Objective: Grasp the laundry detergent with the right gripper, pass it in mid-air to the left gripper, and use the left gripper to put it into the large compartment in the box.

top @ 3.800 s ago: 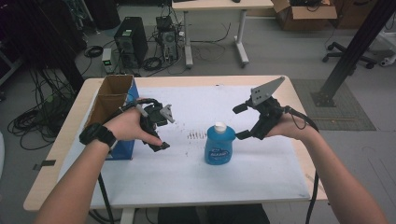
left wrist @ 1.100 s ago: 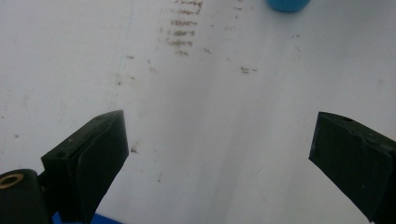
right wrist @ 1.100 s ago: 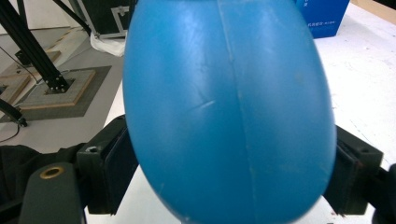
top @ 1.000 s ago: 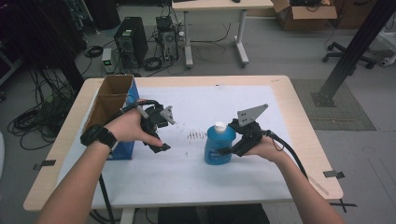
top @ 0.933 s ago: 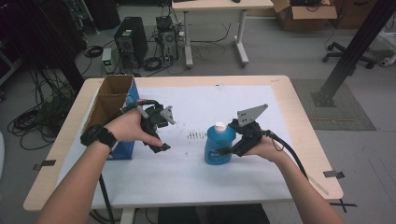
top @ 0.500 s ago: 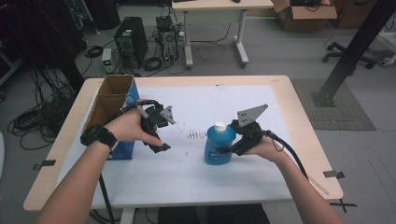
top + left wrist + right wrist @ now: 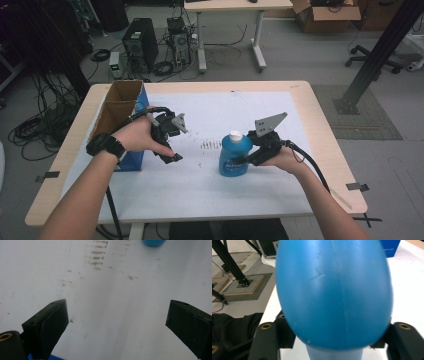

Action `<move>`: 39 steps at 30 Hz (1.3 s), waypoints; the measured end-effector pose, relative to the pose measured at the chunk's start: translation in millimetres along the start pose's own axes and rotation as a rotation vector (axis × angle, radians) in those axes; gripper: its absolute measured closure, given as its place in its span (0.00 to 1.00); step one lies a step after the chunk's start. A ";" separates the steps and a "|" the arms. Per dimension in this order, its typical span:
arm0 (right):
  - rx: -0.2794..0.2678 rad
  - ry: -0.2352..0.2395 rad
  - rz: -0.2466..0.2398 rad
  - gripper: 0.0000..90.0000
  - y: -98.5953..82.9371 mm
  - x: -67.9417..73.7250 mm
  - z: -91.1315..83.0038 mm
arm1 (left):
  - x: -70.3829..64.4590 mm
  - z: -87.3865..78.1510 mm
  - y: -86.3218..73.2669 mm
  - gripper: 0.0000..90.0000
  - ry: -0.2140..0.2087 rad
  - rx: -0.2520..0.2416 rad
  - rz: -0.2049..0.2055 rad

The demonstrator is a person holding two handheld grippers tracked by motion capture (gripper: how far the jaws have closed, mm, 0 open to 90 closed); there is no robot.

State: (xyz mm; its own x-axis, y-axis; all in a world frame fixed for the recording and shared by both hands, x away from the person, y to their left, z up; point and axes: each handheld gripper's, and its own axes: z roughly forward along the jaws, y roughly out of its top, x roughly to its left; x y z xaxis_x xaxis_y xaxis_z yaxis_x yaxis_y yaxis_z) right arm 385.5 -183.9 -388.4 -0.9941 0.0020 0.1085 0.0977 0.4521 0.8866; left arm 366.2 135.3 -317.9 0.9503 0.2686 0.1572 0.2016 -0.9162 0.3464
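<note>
Jaws of the right hand-held gripper (image 7: 246,159) are sitting on either side of a blue bottle (image 7: 235,155), which is standing upright on the white sheet (image 7: 210,185) covering the desk (image 7: 320,125), a little toward 4 o'clock from the sheet's middle. In the right gripper view the blue bottle (image 7: 334,295) is bulging between the two black jaws, which are pressing against its flanks, so the gripper is closed about as far as the bottle's width allows. The bottle's white cap (image 7: 235,135) is pointing up, and the grey three-cornered plate (image 7: 269,122) on the gripper is rising just at 2 o'clock from it. The person's right hand (image 7: 282,160) is wrapping the gripper's handle from the 3 o'clock side.

The left hand-held gripper (image 7: 175,142) is hanging over the sheet toward 9 o'clock from the bottle, well apart from it, with the left hand (image 7: 142,137) gripping it. In the left gripper view its jaws are standing wide apart with nothing between them but bare sheet and a patch of brown smudges (image 7: 96,255). A blue cardboard box (image 7: 122,117) with open top flaps is standing at the desk's 9 o'clock edge, just beside the left hand.
</note>
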 end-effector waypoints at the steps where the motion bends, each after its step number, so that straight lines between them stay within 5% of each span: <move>1: -0.001 0.002 0.000 0.43 -0.1 -0.3 -0.2 | 0.1 0.0 0.1 0.05 0.002 0.000 0.001; 5: -0.001 0.002 -0.004 0.44 0.0 -0.4 -0.2 | -0.4 -1.0 0.4 0.05 0.000 -0.004 0.022; 24: 0.011 -0.021 -0.009 0.46 4.6 -0.9 -5.2 | 0.3 -8.9 2.4 0.05 0.015 -0.002 -0.008; 32: 0.015 -0.040 -0.008 0.46 19.0 -2.4 -17.6 | 0.8 -13.8 3.7 0.05 0.012 -0.008 0.003; 39: 0.038 -0.041 -0.045 0.46 50.2 -3.7 -31.0 | 3.7 -30.6 7.4 0.06 0.023 -0.033 0.005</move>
State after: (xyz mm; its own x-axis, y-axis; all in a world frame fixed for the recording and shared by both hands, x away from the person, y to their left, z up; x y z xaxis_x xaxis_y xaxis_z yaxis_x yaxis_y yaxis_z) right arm 395.5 -188.9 -330.4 -0.9986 0.0167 0.0497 0.0515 0.4863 0.8722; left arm 364.0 138.6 -286.5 0.9457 0.2707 0.1800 0.1883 -0.9074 0.3756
